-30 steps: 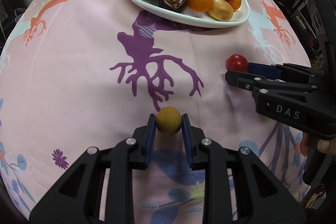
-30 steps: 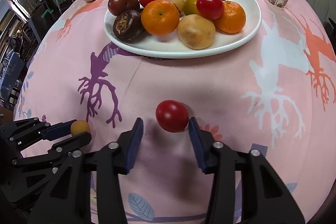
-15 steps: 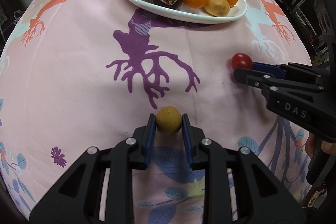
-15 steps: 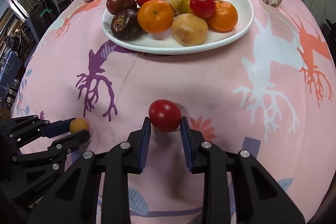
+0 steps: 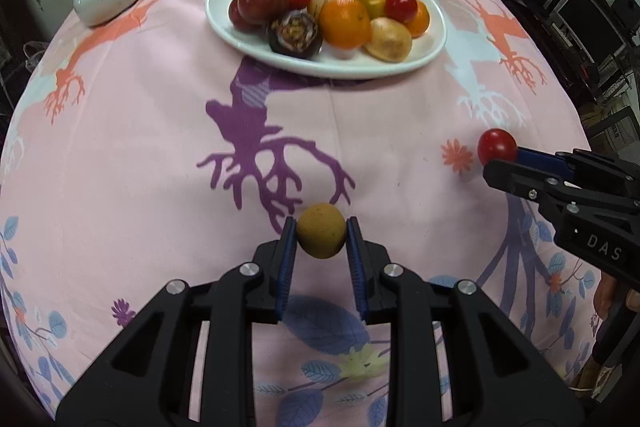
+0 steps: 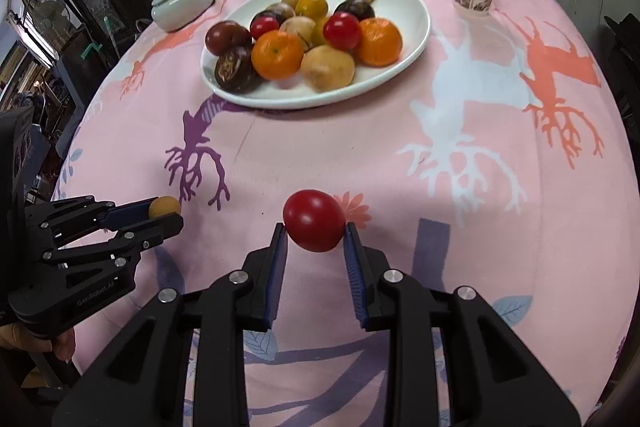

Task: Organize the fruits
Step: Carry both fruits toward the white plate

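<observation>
**Two fruits pinched above the pink cloth**

The tablecloth [image 5: 120,147] carries a white plate [image 5: 434,39] of fruit. The right gripper [image 6: 314,227], marked "DAS" in the left view, pinches a red tomato [image 6: 314,221], long axis tilted. The left gripper [image 5: 321,227], marked "GenRobot.AI" only in the right view, pinches a round tan fruit [image 5: 321,237].

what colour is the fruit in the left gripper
The small round fruit is brownish yellow, clearest in the left wrist view.
</observation>
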`<control>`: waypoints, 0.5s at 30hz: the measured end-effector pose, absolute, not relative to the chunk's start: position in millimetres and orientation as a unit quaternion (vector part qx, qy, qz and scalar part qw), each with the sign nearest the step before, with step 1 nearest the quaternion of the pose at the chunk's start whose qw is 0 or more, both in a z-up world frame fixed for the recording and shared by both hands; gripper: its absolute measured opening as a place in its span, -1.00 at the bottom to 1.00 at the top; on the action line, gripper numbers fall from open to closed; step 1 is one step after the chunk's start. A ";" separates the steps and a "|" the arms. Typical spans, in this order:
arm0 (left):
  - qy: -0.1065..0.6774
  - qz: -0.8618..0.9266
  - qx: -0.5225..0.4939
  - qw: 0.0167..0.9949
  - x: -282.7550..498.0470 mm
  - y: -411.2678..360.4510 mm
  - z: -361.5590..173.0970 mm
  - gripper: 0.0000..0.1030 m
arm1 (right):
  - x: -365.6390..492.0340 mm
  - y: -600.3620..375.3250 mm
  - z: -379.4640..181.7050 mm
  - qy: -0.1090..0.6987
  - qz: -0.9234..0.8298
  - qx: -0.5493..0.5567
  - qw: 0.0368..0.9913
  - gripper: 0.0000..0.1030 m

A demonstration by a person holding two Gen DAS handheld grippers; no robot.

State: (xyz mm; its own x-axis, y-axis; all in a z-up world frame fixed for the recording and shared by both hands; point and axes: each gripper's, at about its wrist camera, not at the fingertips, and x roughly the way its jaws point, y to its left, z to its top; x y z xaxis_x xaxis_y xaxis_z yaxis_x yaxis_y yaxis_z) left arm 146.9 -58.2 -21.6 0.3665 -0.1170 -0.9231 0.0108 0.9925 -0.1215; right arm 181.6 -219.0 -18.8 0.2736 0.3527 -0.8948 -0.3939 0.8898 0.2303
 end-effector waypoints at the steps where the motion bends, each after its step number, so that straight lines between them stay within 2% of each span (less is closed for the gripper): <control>1: 0.558 -0.040 -0.048 0.827 149.2 -58.3 -18.0 -0.51 | 182.9 -221.6 -15.2 0.552 0.234 -0.016 0.800 -0.44; 15: 0.496 -0.047 -0.046 0.866 230.2 -54.1 39.9 -0.51 | 250.2 -207.6 32.4 0.494 0.252 0.005 0.832 -0.43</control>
